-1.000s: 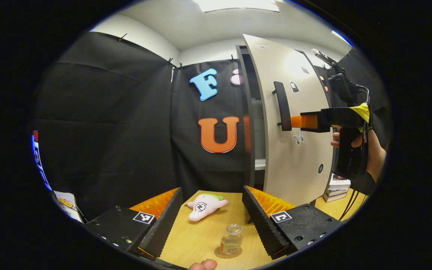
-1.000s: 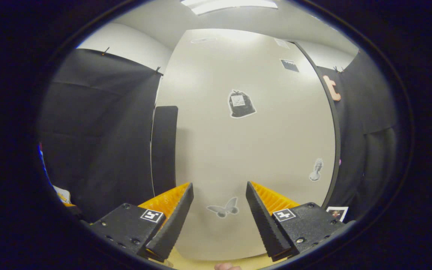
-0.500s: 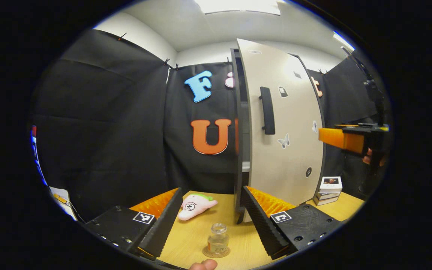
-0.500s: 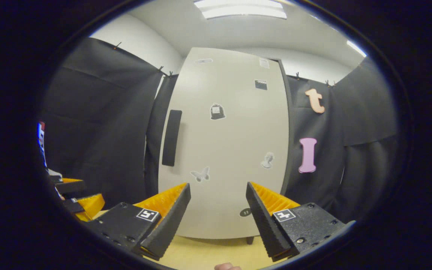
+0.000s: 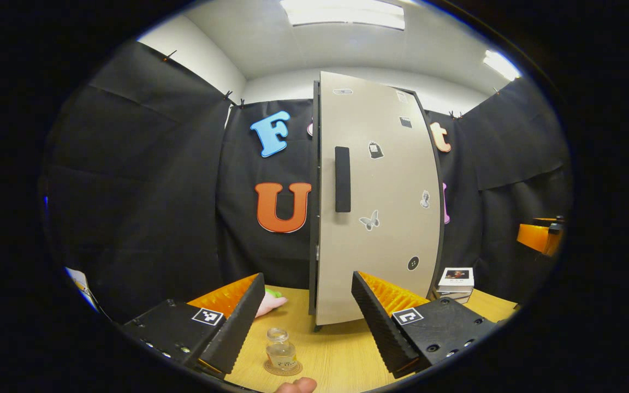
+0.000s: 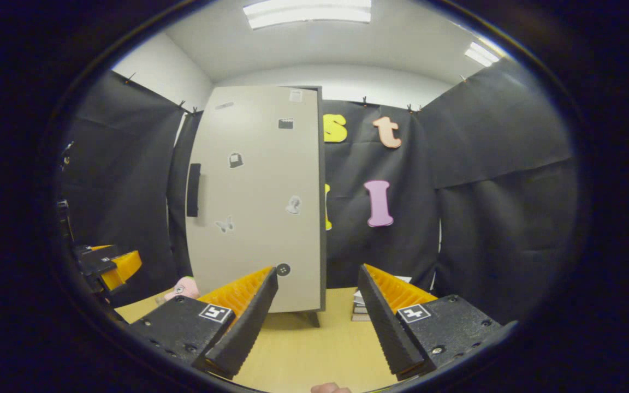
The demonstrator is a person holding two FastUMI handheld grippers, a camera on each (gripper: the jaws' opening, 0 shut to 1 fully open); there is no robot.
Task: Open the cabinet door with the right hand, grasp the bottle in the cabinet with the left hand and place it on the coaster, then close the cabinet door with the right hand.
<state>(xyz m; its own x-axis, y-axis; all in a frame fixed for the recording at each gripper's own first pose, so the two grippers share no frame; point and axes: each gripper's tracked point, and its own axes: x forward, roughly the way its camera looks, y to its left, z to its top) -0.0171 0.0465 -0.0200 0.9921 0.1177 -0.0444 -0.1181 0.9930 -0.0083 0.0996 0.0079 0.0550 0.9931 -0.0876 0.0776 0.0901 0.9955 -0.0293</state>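
Your bottle stands on the coaster on the worktop in front of the shut cabinet door, and both your left gripper and right gripper have jaws spread, holding nothing.

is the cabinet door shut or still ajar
Shut, as far as the views show. In the left gripper view the cabinet door lies flush with the dark frame edge, no interior showing. The bottle stands upright on the coaster.

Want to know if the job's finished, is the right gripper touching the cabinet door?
Apart. The right gripper view shows the right gripper open, with bare table between its fingers and the door standing farther back.
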